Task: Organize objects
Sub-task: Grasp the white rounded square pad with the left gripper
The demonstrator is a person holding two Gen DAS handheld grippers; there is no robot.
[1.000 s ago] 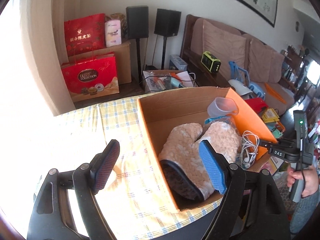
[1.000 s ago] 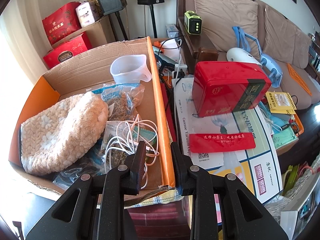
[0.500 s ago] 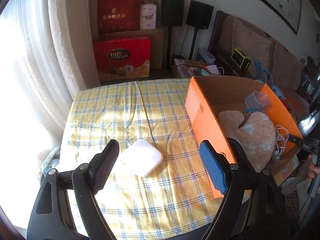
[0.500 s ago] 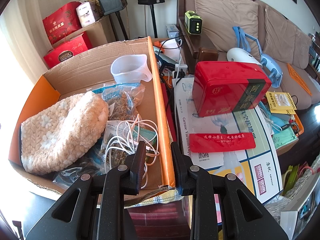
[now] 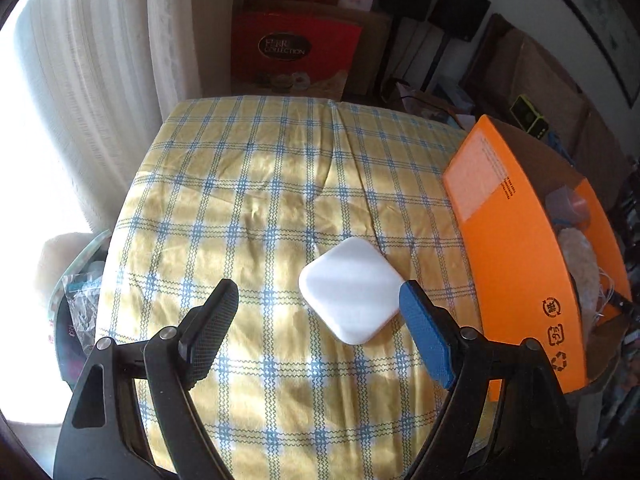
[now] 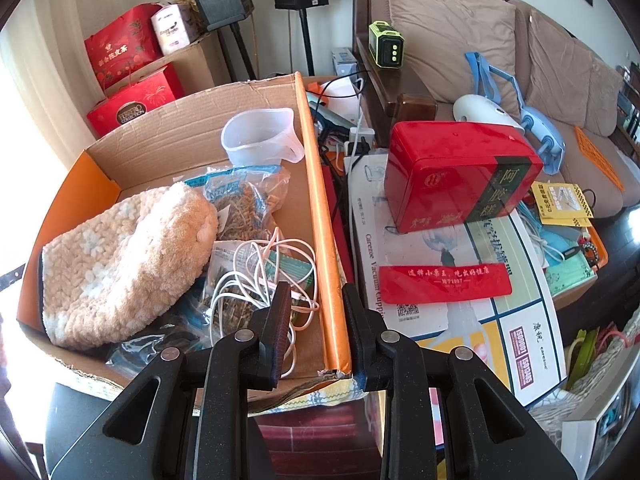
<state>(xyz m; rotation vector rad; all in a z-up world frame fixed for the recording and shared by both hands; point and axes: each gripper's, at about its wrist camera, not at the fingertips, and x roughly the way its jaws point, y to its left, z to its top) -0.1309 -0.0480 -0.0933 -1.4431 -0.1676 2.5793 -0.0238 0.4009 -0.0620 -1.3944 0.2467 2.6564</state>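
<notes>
- White square case [image 5: 351, 289] lies flat on my checked tablecloth [image 5: 256, 184], near the orange cardboard box [image 5: 516, 256] wall.
- My left gripper [image 5: 318, 316] gapes wide around it, holding nothing; bare cloth left.
- My right gripper [image 6: 316, 312] straddles the box's orange edge [image 6: 320, 216], narrowly parted; contact unclear.

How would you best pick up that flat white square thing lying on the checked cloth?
Grip the white box across two opposite flat edges, coming down from above. It lies flat and turned like a diamond, so the open left gripper should probably twist to meet straight sides, not corners.
</notes>
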